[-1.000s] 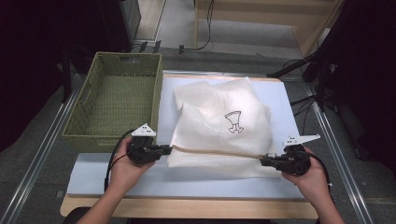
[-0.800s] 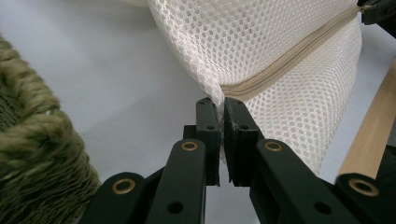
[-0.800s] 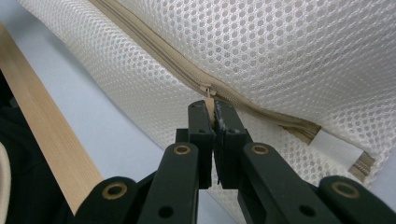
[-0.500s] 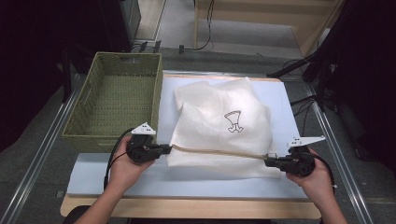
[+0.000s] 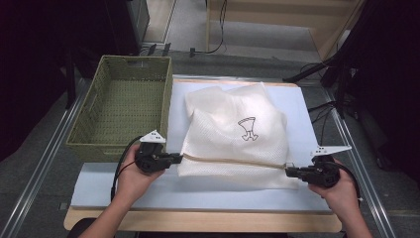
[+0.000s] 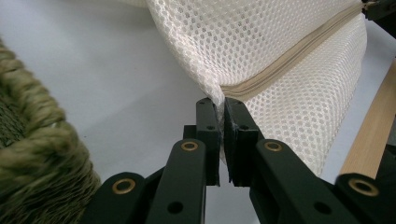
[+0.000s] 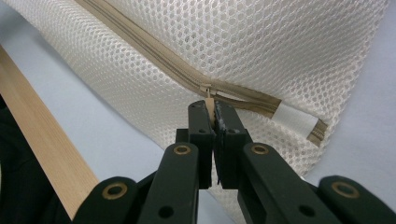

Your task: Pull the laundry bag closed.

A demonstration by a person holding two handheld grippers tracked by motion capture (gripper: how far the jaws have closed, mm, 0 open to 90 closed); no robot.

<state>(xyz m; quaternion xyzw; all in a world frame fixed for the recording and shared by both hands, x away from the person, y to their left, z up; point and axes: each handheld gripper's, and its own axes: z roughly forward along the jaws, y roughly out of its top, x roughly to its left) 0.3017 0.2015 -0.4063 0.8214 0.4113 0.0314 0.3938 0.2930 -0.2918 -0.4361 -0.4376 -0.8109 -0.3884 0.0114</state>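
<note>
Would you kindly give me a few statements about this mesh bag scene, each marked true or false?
1. The left tongs pinch the corner of the mesh bag at one end of the zipper. True.
2. The right tongs are wide open above the bag. False: they are shut on the zipper pull.
3. The bag lies inside the basket. False: it lies on the table beside the basket.
4. The bag has a small dark drawing on it. True.
5. The zipper is fully open. False: it looks closed along its length.
</note>
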